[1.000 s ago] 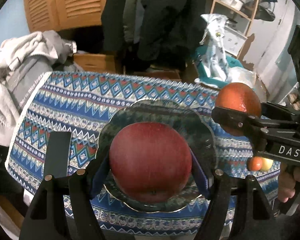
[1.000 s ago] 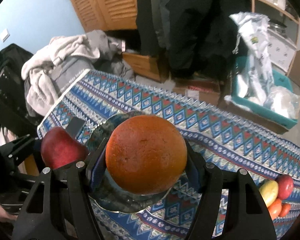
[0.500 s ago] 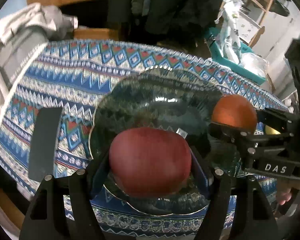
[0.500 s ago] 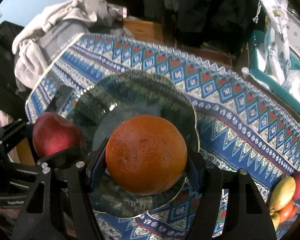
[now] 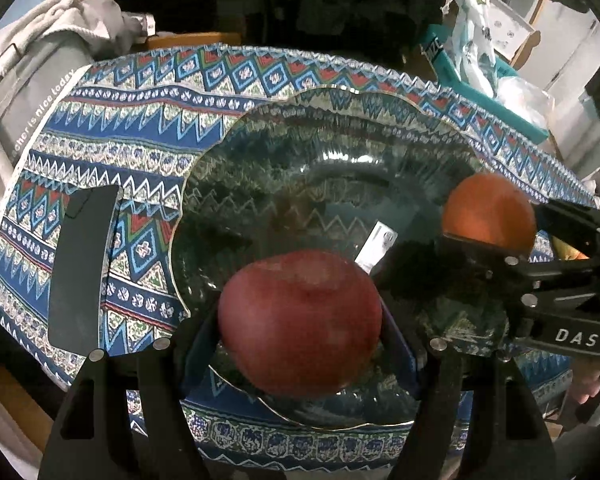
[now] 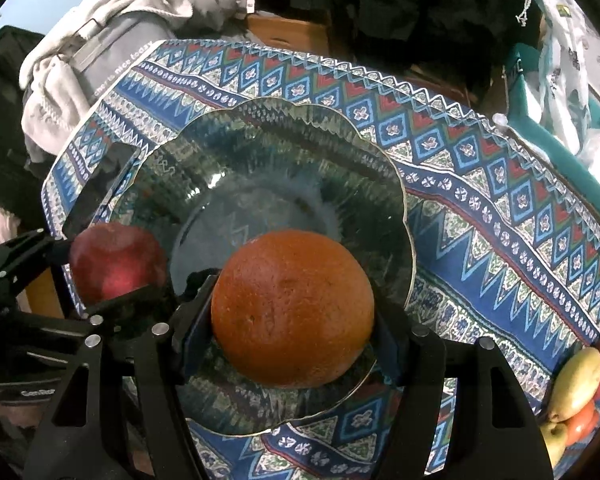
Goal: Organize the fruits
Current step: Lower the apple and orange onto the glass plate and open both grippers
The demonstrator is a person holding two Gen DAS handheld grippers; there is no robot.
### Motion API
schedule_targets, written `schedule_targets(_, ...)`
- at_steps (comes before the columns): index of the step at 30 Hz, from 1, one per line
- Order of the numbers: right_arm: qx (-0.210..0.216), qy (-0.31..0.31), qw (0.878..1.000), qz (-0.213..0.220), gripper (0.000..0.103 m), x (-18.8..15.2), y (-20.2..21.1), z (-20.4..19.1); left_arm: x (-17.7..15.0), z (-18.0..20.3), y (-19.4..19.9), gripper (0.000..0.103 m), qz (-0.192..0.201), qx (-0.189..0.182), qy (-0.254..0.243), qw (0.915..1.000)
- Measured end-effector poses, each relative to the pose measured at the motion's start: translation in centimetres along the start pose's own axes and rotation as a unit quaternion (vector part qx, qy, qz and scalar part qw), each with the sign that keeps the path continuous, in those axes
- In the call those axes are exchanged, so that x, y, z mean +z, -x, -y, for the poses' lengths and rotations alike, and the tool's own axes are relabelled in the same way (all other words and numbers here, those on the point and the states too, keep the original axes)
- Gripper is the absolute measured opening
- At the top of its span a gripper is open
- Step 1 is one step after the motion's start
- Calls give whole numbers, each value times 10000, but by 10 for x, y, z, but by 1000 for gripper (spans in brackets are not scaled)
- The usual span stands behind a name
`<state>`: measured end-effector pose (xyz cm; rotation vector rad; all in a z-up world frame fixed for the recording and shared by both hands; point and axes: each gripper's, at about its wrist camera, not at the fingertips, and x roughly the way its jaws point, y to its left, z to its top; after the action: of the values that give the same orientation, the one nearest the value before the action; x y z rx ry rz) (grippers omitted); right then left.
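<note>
My left gripper [image 5: 300, 330] is shut on a red apple [image 5: 300, 322] and hangs just over the near part of a dark glass plate [image 5: 320, 152]. My right gripper [image 6: 292, 320] is shut on an orange [image 6: 292, 308] over the same plate [image 6: 260, 152]. In the left wrist view the orange [image 5: 488, 214] sits at the plate's right side in the other gripper. In the right wrist view the apple [image 6: 118, 260] hangs over the plate's left rim. Whether either fruit touches the glass I cannot tell.
A patterned blue cloth [image 5: 140, 120] covers the table. A black flat object [image 5: 82, 272] lies left of the plate. More fruit [image 6: 576, 388] lies piled at the cloth's right end. Grey clothes [image 6: 100, 40] lie heaped beyond the table's left end, a teal bin [image 6: 548, 136] behind it.
Both grippers have sunk toward the plate with their fruit and tilted further down, so the plate looks much larger now. Neither grip has changed.
</note>
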<state>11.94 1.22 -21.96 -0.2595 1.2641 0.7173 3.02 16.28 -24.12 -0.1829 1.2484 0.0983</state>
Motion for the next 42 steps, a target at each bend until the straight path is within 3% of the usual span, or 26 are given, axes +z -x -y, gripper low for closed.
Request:
schedule_targets(7,121,9,9998,-177,69,-3,-10,0,-3,-2,-11,76,-248,-11,60,9997)
schedule_targets(11,53,37,9999,-148,63,-3,-10,0,-2,0,-12,76,-293,18,34,9996)
schedule_targets(19,239,-171,9995,-74,63,1,-1,9,0,11,7,76,32,189,-231,9996)
schedule_targets(29,270,-264,9988,324,65,0,29,10,3,20,17,76,109,53,-238,9996)
schedule_targets(42,-128,-338,9960,819,68,-17,79,22,6,54,46,76,385,-147,-461,9981)
